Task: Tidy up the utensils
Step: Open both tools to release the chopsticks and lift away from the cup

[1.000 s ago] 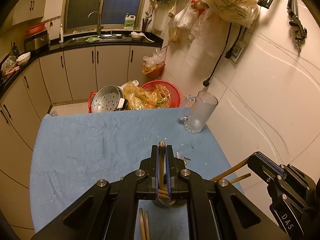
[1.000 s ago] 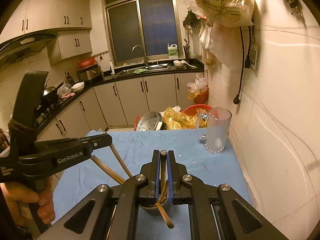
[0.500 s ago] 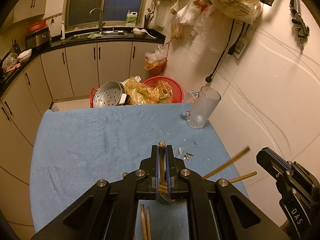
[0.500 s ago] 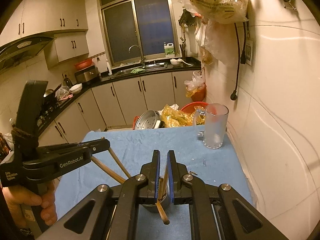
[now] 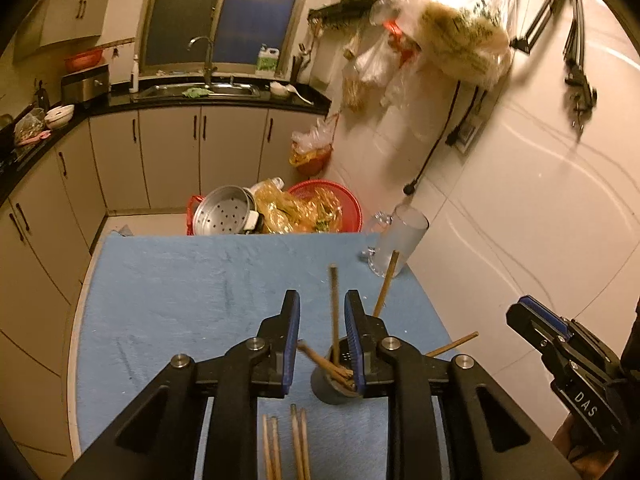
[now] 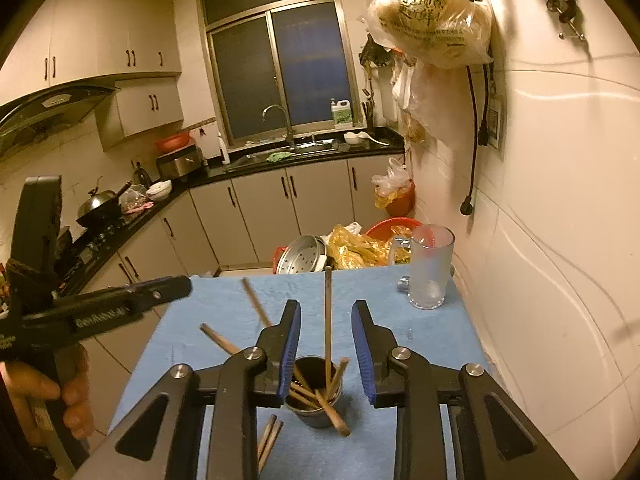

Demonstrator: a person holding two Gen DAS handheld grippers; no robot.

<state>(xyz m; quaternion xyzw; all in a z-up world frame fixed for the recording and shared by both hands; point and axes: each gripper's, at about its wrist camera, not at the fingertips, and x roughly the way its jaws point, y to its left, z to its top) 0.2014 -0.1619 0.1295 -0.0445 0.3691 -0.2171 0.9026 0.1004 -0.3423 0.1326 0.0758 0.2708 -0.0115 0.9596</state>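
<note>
The cup [image 6: 316,396] stands on the cloth-covered table [image 6: 384,304], toward its near edge, and several chopsticks [image 6: 328,320] stand or lean in it. Just before the cup, more loose chopsticks [image 5: 284,444] lie flat on the cloth. Behind the cup and to its right, at the table's far corner by the wall, stands the glass mug [image 6: 430,272]. Beyond the table's far edge, behind the cup, sit a steamer pot [image 6: 302,260] and, right of it, a basket [image 5: 332,208] holding bags. Farther behind the cup, the sink [image 6: 296,148] lies in the counter under the window [image 6: 280,72].
</note>
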